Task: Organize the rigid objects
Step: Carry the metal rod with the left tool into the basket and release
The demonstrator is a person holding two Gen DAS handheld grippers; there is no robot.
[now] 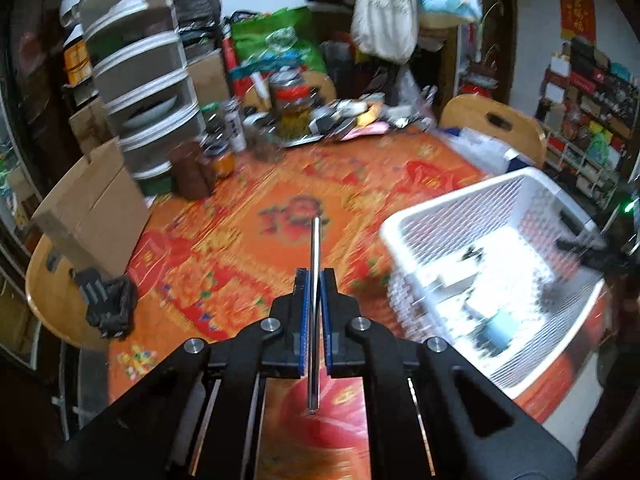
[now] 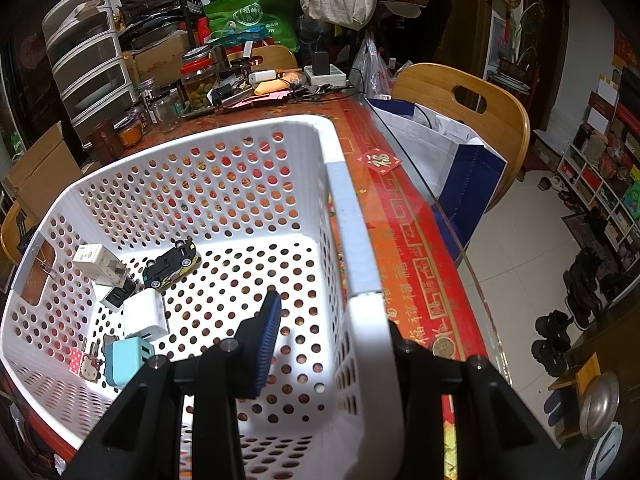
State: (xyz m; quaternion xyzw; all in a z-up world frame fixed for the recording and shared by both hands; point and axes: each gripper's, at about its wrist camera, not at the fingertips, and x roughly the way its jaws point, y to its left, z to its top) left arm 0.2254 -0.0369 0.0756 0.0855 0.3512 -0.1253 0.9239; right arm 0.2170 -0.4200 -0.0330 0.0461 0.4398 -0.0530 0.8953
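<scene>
My left gripper [image 1: 316, 280] is shut on a thin metal rod [image 1: 315, 248], which stands up between the blue pads above the orange tablecloth [image 1: 240, 240]. The white perforated basket [image 1: 516, 184] lies to its right. In the right wrist view my right gripper [image 2: 332, 320] is shut on the right wall of that basket [image 2: 356, 248], one blue pad inside and the other finger hidden outside. Inside the basket lie a black and yellow toy car [image 2: 172, 266], white chargers [image 2: 144, 312], a light blue charger [image 2: 126, 362] and a small cartoon-cat item [image 2: 90, 366].
A cardboard box [image 1: 92, 208] and a black item [image 1: 108, 300] sit at the table's left. Jars [image 1: 192, 168], a stacked drawer unit [image 1: 136, 72] and clutter fill the far side. A wooden chair [image 2: 468, 112] with a blue and white bag [image 2: 448, 152] stands beyond the right edge.
</scene>
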